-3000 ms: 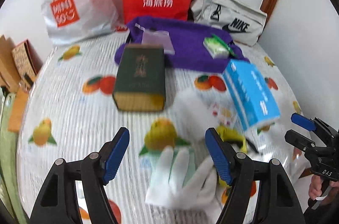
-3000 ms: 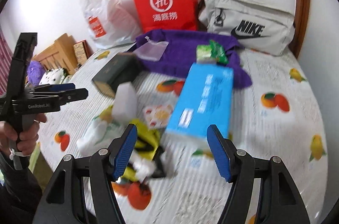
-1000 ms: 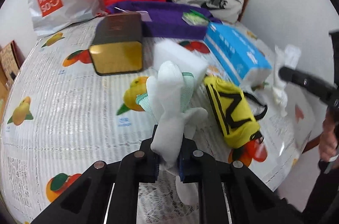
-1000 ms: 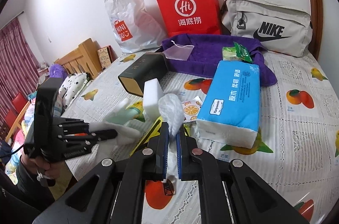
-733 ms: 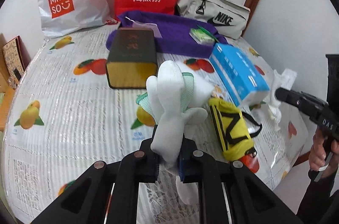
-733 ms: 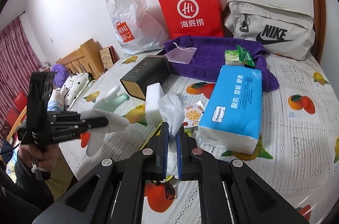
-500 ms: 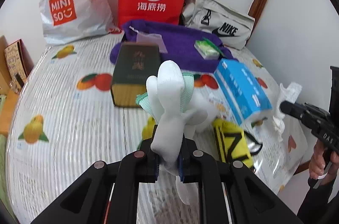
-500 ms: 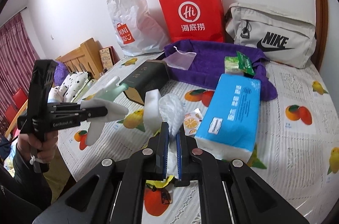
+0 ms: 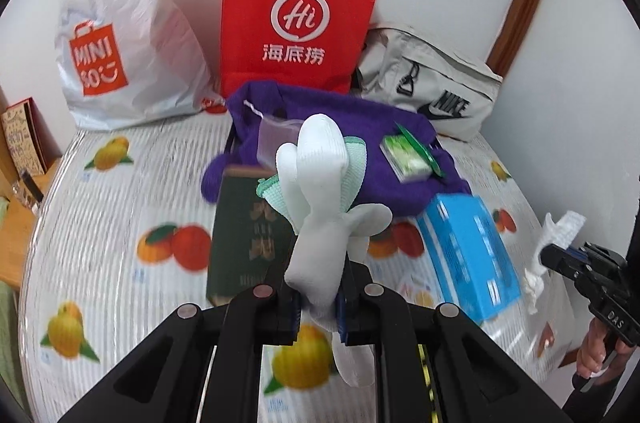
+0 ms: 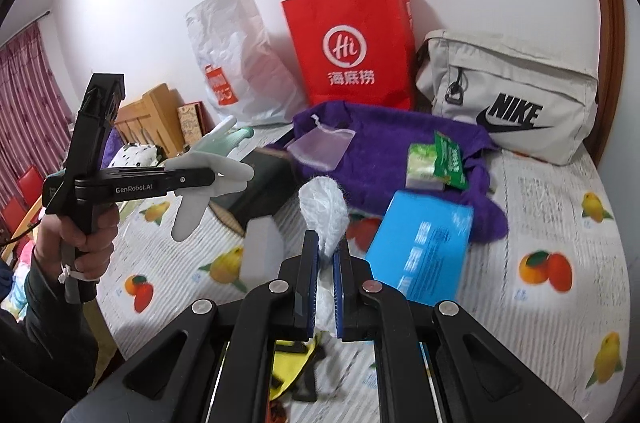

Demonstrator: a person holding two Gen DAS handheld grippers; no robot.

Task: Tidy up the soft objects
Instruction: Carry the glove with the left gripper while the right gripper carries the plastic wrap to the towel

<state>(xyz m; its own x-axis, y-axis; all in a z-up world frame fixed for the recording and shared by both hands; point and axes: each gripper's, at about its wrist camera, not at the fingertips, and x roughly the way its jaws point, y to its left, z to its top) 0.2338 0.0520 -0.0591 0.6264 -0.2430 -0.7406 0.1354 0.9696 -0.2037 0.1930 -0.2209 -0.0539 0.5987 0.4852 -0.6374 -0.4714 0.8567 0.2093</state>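
— What does the left gripper [image 9: 317,307] hold?
— Its jaws are clamped tight on a white glove [image 9: 320,207] with a pale green cuff; the glove stands up from the jaws, raised above the table [image 9: 120,191] with its fruit-print cloth. From the right wrist view the same glove [image 10: 212,163] sticks out sideways past the left gripper [image 10: 218,177].

— And the right gripper [image 10: 325,293]?
— Its jaws are pressed narrow on a white mesh cloth [image 10: 325,209], which bulges upward between the blue pads, also lifted off the table.

— Where is the purple towel [image 9: 384,159]?
— Toward the far edge of the table, in front of the red paper bag [image 9: 298,19] and the grey Nike bag [image 9: 432,91]. A small translucent pouch [image 9: 276,139] and a green tissue pack [image 9: 408,159] lie on it.

— What else sits on the table?
— A dark green box [image 9: 248,231] touches the towel's near edge, a blue tissue pack [image 9: 468,255] lies to its right, and a white Miniso bag [image 9: 120,35] stands at the far left corner. A white sponge block [image 10: 262,249] stands near the middle, seen from the right wrist.
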